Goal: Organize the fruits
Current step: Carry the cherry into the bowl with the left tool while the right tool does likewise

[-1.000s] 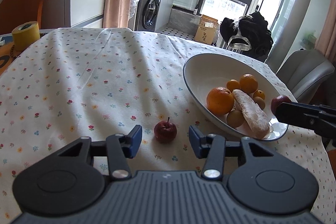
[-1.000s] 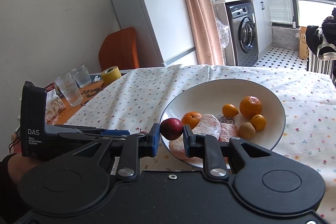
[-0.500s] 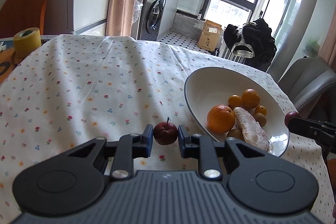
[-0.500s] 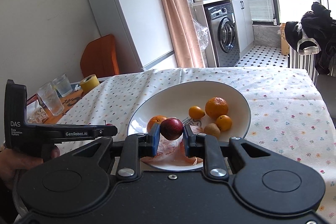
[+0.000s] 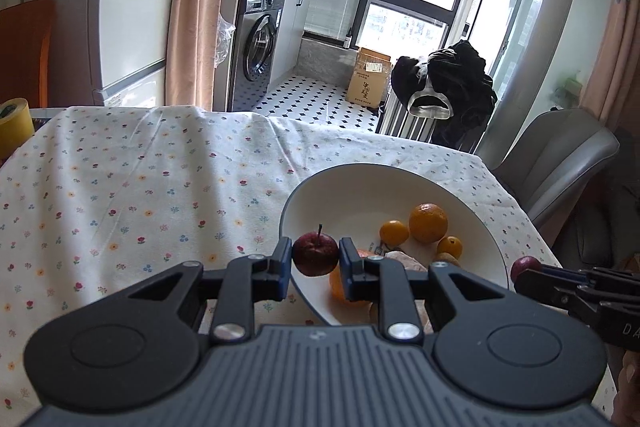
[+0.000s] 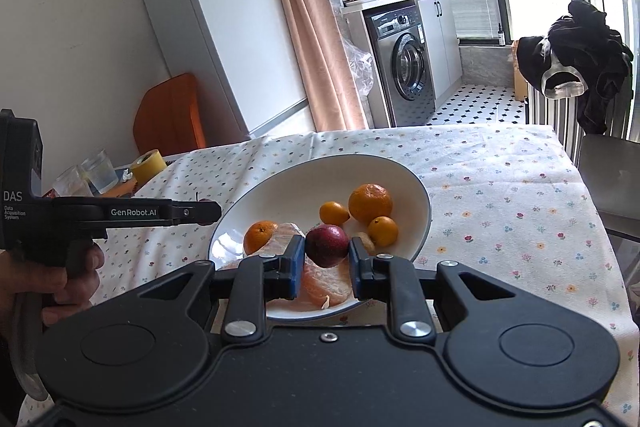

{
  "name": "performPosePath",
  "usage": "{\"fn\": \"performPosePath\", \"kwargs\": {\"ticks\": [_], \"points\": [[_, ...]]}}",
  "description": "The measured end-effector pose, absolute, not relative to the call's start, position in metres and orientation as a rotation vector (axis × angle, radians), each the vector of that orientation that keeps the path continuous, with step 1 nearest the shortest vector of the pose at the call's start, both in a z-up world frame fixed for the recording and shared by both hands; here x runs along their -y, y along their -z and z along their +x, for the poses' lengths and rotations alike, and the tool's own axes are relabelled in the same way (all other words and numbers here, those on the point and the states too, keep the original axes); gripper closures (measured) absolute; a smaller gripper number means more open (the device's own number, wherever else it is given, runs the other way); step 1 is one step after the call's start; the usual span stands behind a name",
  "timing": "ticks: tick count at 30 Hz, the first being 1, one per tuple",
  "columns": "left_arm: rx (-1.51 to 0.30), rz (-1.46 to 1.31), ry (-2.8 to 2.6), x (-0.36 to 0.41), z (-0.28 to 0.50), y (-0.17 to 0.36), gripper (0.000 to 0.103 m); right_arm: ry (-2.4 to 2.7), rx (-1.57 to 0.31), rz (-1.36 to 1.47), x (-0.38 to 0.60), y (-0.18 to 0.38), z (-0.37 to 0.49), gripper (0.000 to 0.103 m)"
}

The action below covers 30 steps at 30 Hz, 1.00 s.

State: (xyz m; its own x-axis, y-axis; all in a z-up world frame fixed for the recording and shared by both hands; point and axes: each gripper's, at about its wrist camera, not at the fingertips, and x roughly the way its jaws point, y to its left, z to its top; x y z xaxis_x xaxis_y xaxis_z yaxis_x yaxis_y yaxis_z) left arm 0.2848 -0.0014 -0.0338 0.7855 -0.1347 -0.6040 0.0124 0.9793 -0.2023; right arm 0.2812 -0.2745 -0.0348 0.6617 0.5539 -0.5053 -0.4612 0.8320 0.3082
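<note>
Between my left fingers (image 5: pixel 316 261) — one small dark-red apple (image 5: pixel 315 253), stem up, clamped on both sides and held in the air at the near-left rim of the bowl (image 5: pixel 360 183). Left hand (image 6: pixel 60 279) visible in the right wrist view, wrapped round the grip of that tool.

Between my right fingers (image 6: pixel 326 259) — one dark-red plum-like fruit (image 6: pixel 327 245), clenched from both sides, held above the near part of the bowl. From the left wrist view the same fruit shows only as a red tip at the right edge, just outside the bowl's rim.

Bowl: wide, white, shallow, standing on the worktop (image 6: pixel 500 187), which is covered with a white cloth printed with small flowers. Contents:
- one large orange (image 6: pixel 370 203), far side;
- two small round orange fruits (image 6: pixel 334 213), beside it;
- one medium orange (image 6: pixel 260 235), near-left;
- one small brownish fruit, mostly hidden behind my right finger;
- pale pink peeled citrus segments (image 6: pixel 320 287), near side, partly under my fingers.

Worktop, far-left corner: a roll of yellow tape (image 6: pixel 149 163) and two clear glasses (image 6: pixel 98 173), well apart from the bowl.

Beyond the worktop: an orange chair (image 6: pixel 170 119).
</note>
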Motion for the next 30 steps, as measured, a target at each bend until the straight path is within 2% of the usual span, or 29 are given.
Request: {"fn": "performPosePath", "kwargs": {"ticks": [2, 5, 16, 30], "points": [[-0.662, -0.199, 0.090, 0.004, 0.289, 0.033, 0.080, -0.570, -0.623, 0.164, 0.276, 0.036, 0.283, 0.081], [-0.635, -0.181, 0.091, 0.009, 0.287, 0.028, 0.072, -0.564, -0.628, 0.171, 0.277, 0.039, 0.285, 0.081], [-0.644, -0.190, 0.075, 0.000, 0.273, 0.025, 0.071, -0.558, -0.635, 0.172, 0.275, 0.043, 0.288, 0.081], [-0.634, -0.221, 0.004, -0.024, 0.250, 0.024, 0.052, -0.572, -0.613, 0.145, 0.256, 0.035, 0.301, 0.080]]}}
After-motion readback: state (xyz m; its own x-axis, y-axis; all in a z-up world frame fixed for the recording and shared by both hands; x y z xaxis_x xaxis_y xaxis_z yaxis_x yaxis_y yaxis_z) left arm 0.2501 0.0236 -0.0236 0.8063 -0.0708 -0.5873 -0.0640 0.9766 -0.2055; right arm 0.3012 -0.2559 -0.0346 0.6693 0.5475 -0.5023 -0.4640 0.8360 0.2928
